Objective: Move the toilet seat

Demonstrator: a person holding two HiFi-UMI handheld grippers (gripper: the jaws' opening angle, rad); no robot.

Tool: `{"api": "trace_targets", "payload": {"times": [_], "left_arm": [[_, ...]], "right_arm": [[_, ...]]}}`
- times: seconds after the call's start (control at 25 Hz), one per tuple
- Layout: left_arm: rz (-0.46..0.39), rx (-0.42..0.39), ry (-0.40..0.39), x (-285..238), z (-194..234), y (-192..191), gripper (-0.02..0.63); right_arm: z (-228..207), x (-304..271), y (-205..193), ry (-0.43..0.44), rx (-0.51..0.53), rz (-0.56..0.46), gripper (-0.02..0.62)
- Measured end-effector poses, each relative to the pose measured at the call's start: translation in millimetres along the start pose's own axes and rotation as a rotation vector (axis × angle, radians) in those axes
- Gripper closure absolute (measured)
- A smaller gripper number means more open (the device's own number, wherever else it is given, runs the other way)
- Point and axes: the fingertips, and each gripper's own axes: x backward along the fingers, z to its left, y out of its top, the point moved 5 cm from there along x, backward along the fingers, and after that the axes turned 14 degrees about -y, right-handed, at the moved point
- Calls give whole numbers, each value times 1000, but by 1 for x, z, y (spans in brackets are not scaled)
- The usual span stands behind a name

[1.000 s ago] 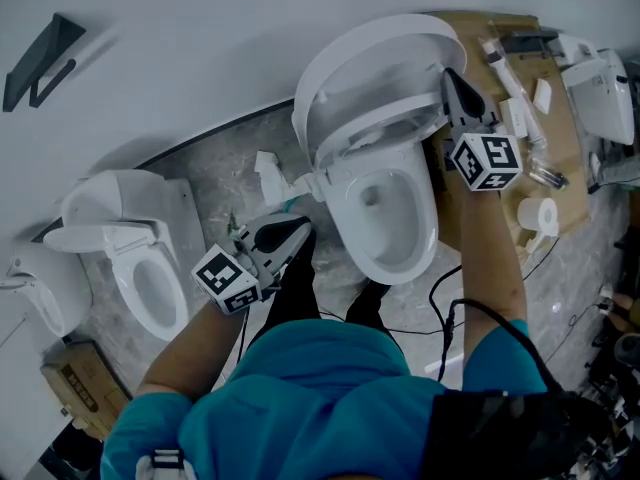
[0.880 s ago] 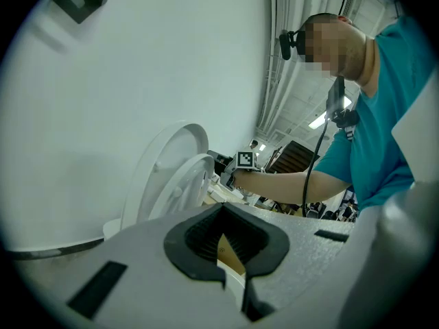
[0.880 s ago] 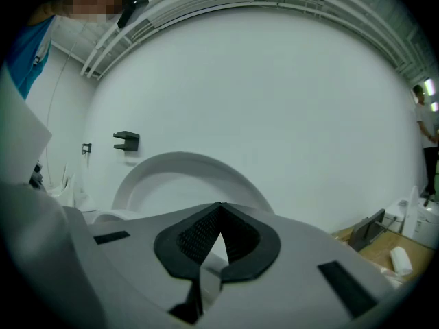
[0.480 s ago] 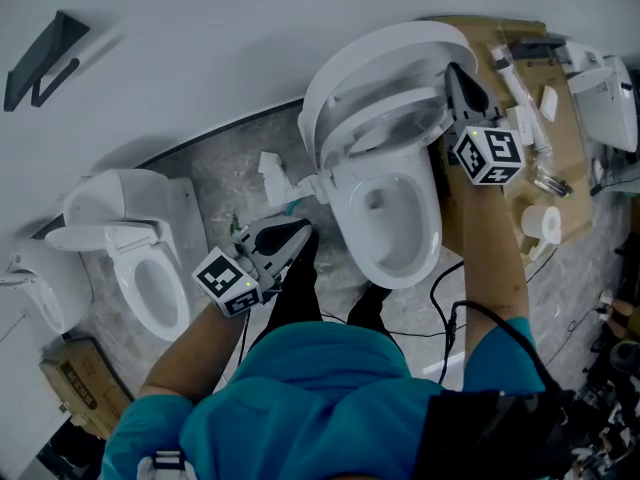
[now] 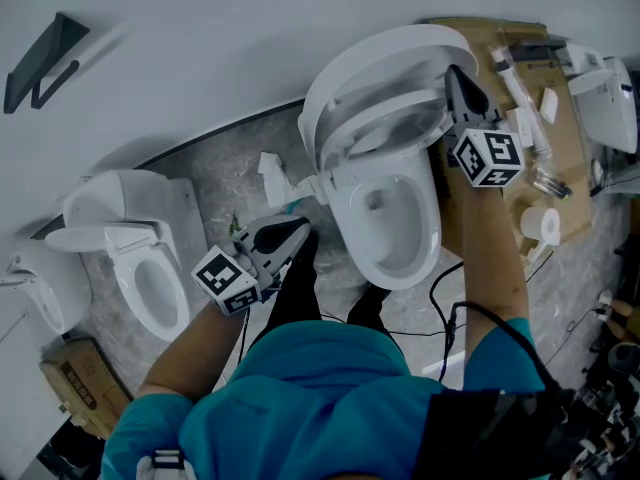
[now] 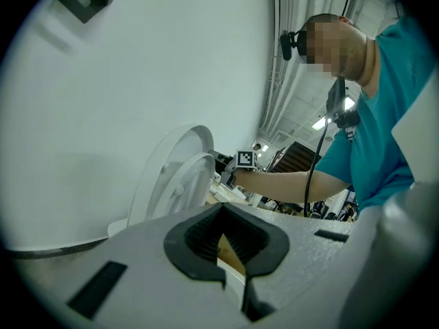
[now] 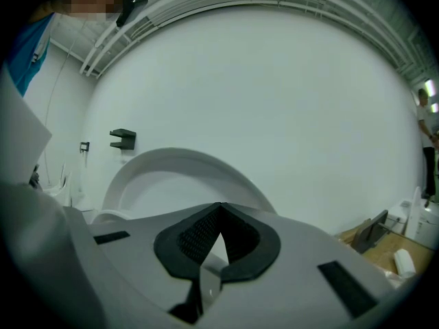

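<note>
**A:** Start with the right gripper [image 5: 452,76]. What are its jaws doing?

**B:** They're pressed together on the seat [image 5: 395,111]. Its own view shows a white sliver of the rim caught between them.

**A:** So where does the seat sit?

**B:** It's half raised. Its side edge is at that gripper's tips, and the ring runs off toward the left gripper's side. The bowl [image 5: 385,218] is below the gripper, nearer the person. The lid [image 5: 375,53] stands upright just past the tips, against the wall [image 5: 250,28].

**A:** And the left gripper [image 5: 298,232]?

**B:** Its jaws are closed on nothing, with the tips meeting. It hangs low just beside the bowl, well apart from the seat and pointing toward it.

**A:** What's farther out?

**B:** On the right gripper's outer side there's cardboard [image 5: 570,138] with loose parts and a paper roll [image 5: 541,218] on it. On the left gripper's outer side stands a second toilet [image 5: 135,258]. Well beyond that, a dark bracket [image 5: 45,53] is on the wall.
</note>
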Motion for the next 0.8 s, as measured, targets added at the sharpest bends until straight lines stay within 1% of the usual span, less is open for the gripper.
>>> {"api": "trace_targets", "payload": {"times": [0.12,0.24,0.36,0.44,0.52,0.64,0.8], "left_arm": [[5,-10,-6,-3,-3,6,603],[5,-30,-3,-4,-8,15,603],[2,-51,-1,-4,-14,25,603],[-1,-65,-1,-5,-19,32,603],[-5,-78,-4,-7,-23,38,603],[-9,-102,-23,-15,-33,48,603],[-17,-142,-60,-30,-55,67,603]], "right_arm": [[0,3,0,5,1,18,597],[-4,7,-2,11,-21,41,597],[-16,16,-1,-7,-71,45,597],[-25,23,7,-28,-108,35,597],[-29,33,17,-30,-121,24,597],[-27,59,30,0,-119,22,597],[-24,112,48,31,-125,42,597]]}}
